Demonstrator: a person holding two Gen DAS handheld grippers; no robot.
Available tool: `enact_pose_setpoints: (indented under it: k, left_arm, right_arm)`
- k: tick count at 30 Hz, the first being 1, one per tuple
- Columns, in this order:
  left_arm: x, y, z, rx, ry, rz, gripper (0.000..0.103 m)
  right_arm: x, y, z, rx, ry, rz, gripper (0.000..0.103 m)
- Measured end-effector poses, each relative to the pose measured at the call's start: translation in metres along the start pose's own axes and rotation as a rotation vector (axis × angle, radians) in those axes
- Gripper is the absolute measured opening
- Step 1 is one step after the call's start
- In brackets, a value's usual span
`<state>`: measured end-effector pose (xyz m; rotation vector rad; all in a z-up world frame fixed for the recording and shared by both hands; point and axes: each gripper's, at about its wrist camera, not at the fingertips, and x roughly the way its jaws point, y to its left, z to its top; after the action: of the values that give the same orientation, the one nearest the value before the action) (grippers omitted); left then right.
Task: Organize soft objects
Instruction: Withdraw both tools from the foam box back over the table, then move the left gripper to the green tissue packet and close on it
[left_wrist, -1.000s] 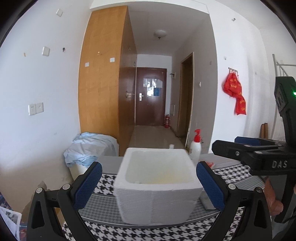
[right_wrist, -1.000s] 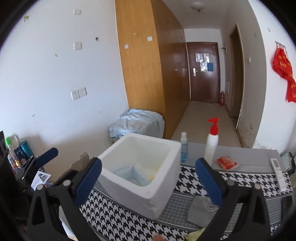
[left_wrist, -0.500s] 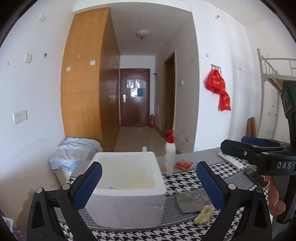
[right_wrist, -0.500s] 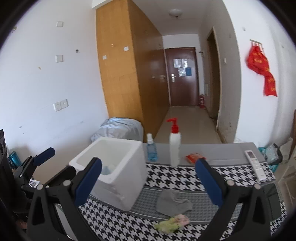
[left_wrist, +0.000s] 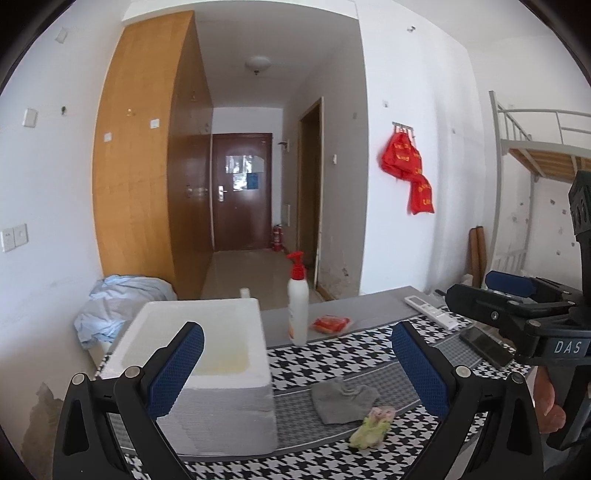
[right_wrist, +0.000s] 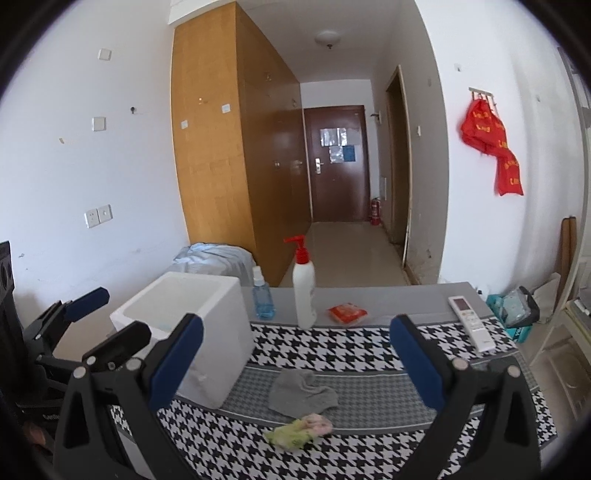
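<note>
While both grippers, left (left_wrist: 297, 365) and right (right_wrist: 295, 360), gape empty, a limp grey sock (right_wrist: 301, 393) lies crumpled on houndstooth cloth (right_wrist: 351, 349). Beside it stands a blocky white foam box (right_wrist: 184, 317).

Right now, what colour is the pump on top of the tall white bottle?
Red. The pump on the white bottle shows best in the right wrist view.

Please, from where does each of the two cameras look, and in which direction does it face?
Left wrist: sits on the left hand-held gripper, facing along the table to the hallway door; its own open fingers show, and the right hand-held gripper at the right edge.
Right wrist: sits on the right hand-held gripper, facing the same way; its open fingers show, with the left one at the left edge.
Shared: foam box, grey cloth, pump bottle, remote.
</note>
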<state>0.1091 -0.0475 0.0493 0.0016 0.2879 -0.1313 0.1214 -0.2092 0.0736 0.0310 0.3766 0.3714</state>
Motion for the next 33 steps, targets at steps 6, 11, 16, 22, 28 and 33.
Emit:
enact_pose_setpoints:
  k: [6, 11, 16, 22, 28, 33]
  left_arm:
    - [0.003, -0.001, -0.017, -0.001, 0.016, -0.033, 0.102]
    - [0.006, -0.004, -0.028, 0.004, 0.025, -0.06, 0.102]
    - [0.007, -0.016, -0.042, 0.035, 0.028, -0.096, 0.102]
    - [0.016, -0.021, -0.058, 0.041, 0.068, -0.121, 0.102]
    - [0.027, -0.027, -0.075, 0.028, 0.133, -0.153, 0.102]
    - [0.033, -0.031, -0.083, 0.034, 0.164, -0.164, 0.102]
  right_arm:
    - [-0.006, -0.013, -0.017, -0.002, -0.016, -0.021, 0.102]
    - [-0.003, -0.024, -0.028, 0.032, -0.004, -0.015, 0.102]
    - [0.001, -0.028, -0.038, 0.014, 0.011, -0.033, 0.102]
    - [0.005, -0.033, -0.054, -0.015, 0.043, -0.021, 0.102]
    - [0.016, -0.04, -0.067, 0.009, 0.088, 0.016, 0.102]
    - [0.022, -0.042, -0.075, 0.011, 0.121, 0.019, 0.102]
